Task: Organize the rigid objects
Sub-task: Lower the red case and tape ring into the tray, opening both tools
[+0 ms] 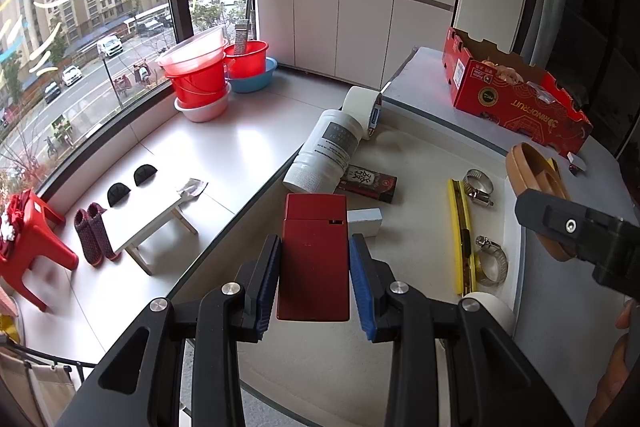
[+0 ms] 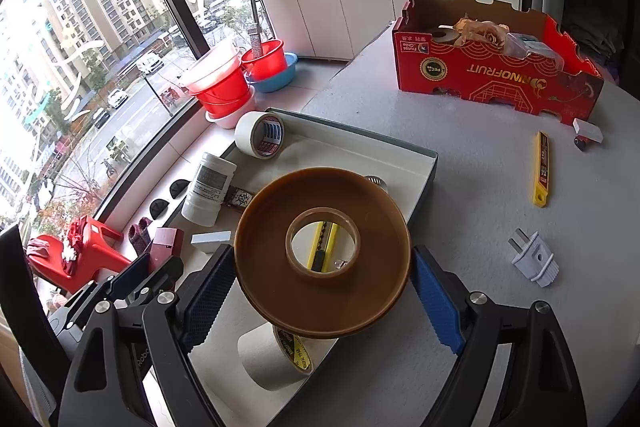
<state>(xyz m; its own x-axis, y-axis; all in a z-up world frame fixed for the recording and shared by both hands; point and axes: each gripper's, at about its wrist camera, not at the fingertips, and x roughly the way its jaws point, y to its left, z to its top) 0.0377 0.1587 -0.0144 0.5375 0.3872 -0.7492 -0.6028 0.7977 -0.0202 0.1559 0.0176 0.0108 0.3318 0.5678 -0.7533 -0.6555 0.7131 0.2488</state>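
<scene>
Left gripper point(image 1: 314, 273) clamps red box point(image 1: 314, 259); right gripper point(image 2: 322, 301) grips brown tape roll point(image 2: 322, 255), hiding the tray point(image 2: 424, 175) beneath

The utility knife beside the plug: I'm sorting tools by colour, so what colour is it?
Yellow utility knife, clearest in the right wrist view.

"NINOFRUIT" on red carton point(image 2: 496, 75)

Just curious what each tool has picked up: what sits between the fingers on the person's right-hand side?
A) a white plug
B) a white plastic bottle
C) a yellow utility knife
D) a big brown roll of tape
D: the big brown roll of tape sits between the right gripper's blue-padded fingers.
</scene>
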